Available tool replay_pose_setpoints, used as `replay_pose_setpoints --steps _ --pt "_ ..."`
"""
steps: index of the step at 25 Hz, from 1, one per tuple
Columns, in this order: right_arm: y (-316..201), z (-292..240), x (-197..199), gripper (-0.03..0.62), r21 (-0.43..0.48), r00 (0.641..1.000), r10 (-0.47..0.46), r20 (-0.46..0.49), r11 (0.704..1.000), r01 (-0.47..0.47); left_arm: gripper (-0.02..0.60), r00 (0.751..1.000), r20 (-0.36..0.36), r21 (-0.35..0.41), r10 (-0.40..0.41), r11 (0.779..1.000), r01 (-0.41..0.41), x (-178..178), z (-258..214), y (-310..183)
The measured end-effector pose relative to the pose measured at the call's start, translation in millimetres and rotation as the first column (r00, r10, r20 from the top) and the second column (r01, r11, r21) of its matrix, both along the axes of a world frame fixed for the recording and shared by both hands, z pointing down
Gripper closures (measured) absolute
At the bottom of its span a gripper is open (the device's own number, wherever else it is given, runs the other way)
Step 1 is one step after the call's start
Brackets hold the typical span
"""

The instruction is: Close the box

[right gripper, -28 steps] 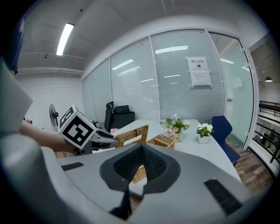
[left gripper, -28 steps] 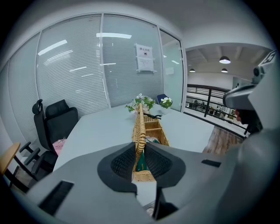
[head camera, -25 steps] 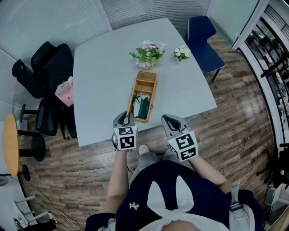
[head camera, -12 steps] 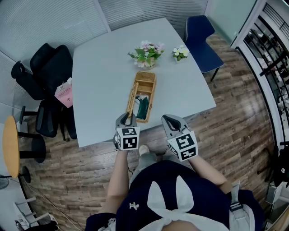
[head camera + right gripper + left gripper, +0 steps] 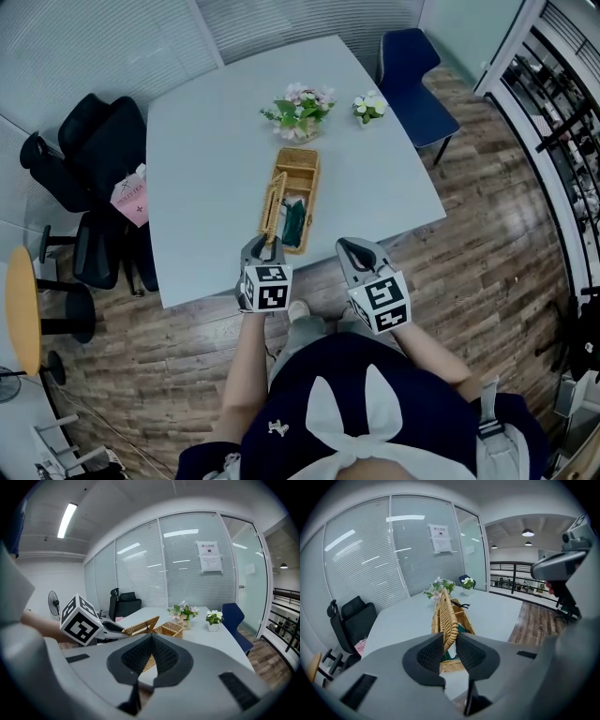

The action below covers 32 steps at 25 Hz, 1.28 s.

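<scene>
A long wicker box (image 5: 298,208) lies on the pale table (image 5: 206,159), with dark green contents inside. Its woven lid (image 5: 273,203) stands raised along the box's left side, leaning over the opening. My left gripper (image 5: 265,251) holds the lid's near rim (image 5: 446,637). The jaws have just been opening, and the rim still fills the gap and touches both pads. The lid (image 5: 143,624) and the left gripper's marker cube (image 5: 80,619) also show in the right gripper view. My right gripper (image 5: 354,253) hovers off the table's near edge, shut (image 5: 151,637) with nothing in it.
A flower arrangement (image 5: 298,105) and a small potted plant (image 5: 368,106) stand beyond the box. A blue chair (image 5: 408,66) is at the far right corner, black office chairs (image 5: 84,141) and a pink bag (image 5: 129,195) at the left. Wooden floor surrounds the table.
The left gripper has rolled a little and its jaws stand wider around the lid's rim; the lid now leans more over the box. The right gripper has not moved.
</scene>
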State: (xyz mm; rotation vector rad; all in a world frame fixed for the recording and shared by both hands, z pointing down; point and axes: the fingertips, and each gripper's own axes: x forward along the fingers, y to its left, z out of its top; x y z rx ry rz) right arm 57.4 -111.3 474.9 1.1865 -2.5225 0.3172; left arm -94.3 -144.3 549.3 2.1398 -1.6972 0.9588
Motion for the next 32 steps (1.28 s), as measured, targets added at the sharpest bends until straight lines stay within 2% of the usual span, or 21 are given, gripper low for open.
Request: replay_pose_setpoints --steps 15,32 --pt "4 3 7 0.589 -0.006 1.000 0.020 -0.007 1.000 -0.020 0.488 0.994 0.078 -0.025 0.073 0.997 -0.071 13 11 3" --pt "8 11 12 0.589 -0.027 0.999 0.050 -0.003 0.998 -0.050 0.480 0.977 0.163 -0.054 0.140 0.990 -0.133 25 24 6"
